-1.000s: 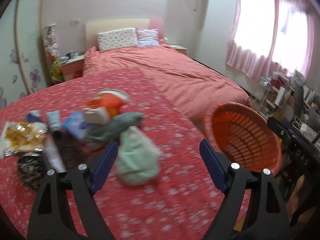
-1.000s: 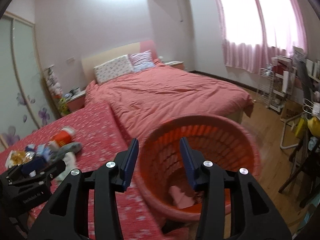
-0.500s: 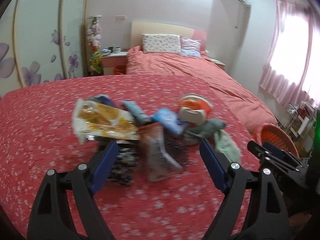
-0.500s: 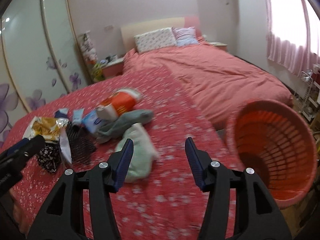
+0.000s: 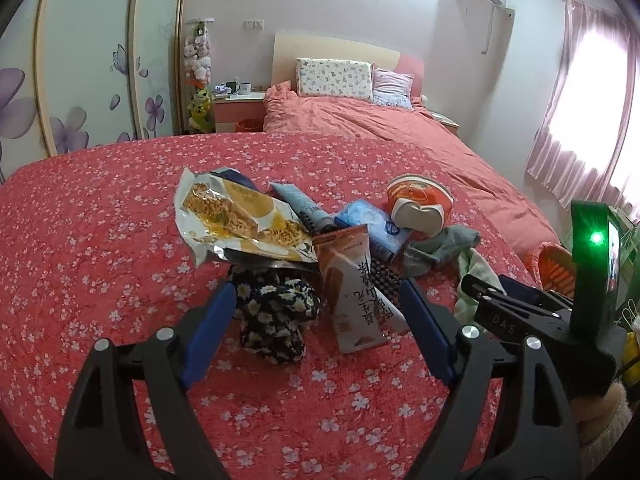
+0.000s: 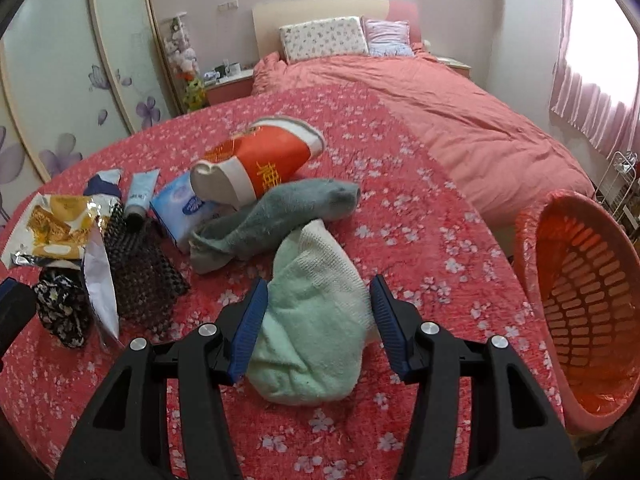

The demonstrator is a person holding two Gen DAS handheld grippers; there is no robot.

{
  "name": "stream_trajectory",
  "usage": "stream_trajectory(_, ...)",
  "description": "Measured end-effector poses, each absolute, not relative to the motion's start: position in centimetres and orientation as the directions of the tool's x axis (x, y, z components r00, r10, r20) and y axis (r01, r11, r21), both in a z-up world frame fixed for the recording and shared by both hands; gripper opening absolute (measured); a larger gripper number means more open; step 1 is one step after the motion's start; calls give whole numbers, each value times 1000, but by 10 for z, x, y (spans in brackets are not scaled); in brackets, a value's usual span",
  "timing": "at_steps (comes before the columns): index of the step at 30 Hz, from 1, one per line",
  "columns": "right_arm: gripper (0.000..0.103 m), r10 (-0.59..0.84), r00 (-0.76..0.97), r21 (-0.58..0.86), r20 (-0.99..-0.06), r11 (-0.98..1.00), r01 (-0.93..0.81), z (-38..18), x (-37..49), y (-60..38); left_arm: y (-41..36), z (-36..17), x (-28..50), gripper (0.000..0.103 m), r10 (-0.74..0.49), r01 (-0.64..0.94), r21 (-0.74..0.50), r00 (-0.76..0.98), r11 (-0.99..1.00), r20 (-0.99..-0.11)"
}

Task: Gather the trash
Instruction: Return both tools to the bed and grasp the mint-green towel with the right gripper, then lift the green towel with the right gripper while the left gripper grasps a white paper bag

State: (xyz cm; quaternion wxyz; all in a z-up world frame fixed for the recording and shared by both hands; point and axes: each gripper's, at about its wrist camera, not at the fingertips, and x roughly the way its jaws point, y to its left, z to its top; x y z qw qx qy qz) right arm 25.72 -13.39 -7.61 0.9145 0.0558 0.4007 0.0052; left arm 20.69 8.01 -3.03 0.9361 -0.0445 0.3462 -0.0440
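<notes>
Trash is heaped on the red floral bedspread [image 5: 100,240], and nothing is held by either gripper. The left gripper [image 5: 316,320] is seen with its fingers spread wide on either side of a dark floral cloth [image 5: 272,320] and an orange snack wrapper [image 5: 352,292], neither of which is touched. The right gripper [image 6: 316,320] is also held wide open, a pale green cloth [image 6: 316,320] lying between its fingers without being pinched. Just beyond, a grey sock [image 6: 276,216] is draped against a blue tissue pack [image 6: 180,204] and a tipped orange noodle cup [image 6: 260,160]. A yellow foil bag [image 5: 236,220] and a tube [image 5: 304,204] are found further left. An orange basket [image 6: 580,280] is seen at the bed's right edge, well apart from the heap.
</notes>
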Motion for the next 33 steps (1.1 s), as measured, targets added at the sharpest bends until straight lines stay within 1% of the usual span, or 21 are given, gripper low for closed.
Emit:
stream_trajectory(1,42,49,679,102,-733,994,38,-76,256,-135,80,-31,208,82,-114,52,-114,755,992,-646)
stream_trajectory(3,22,47,673,102,-738,994,42,-76,253,-137,78,-33,208,82,-116,53,-116,751,992,-650)
stream_trajectory(5,12,61,671,126,-739,991,48,-77,250,-143,75,-34,209,82,-118,54,-118,748,992,-653)
stream_trajectory(6,9,70,673,136,-736,990,46,-77,249,-144,73,-34,210,82,-120,56,-118,746,991,-655)
stream_trajectory(11,6,69,704,140,-707,989,44,-71,234,-151,59,-38,214,81,-130,71,-115,736,991,-664)
stream_trajectory(18,6,64,741,162,-669,985,61,-56,219,-168,32,-44,227,67,-119,83,-86,714,993,-690)
stream_trajectory(23,6,63,751,163,-657,985,59,-54,214,-172,21,-56,243,62,-71,53,-48,686,997,-724)
stream_trajectory(25,6,61,751,162,-657,985,61,-55,213,-172,25,-61,247,56,-65,46,-45,669,998,-741)
stream_trajectory(27,6,60,751,162,-658,985,64,-55,212,-173,25,-66,253,45,-70,45,-54,648,998,-758)
stream_trajectory(30,6,57,751,166,-657,984,70,-56,209,-178,25,-70,259,33,-85,53,-66,636,996,-767)
stream_trajectory(31,6,56,753,168,-656,983,73,-56,209,-180,26,-71,260,31,-102,61,-82,633,995,-768)
stream_trajectory(33,6,55,756,172,-652,982,77,-56,205,-184,28,-71,260,22,-132,74,-110,630,991,-765)
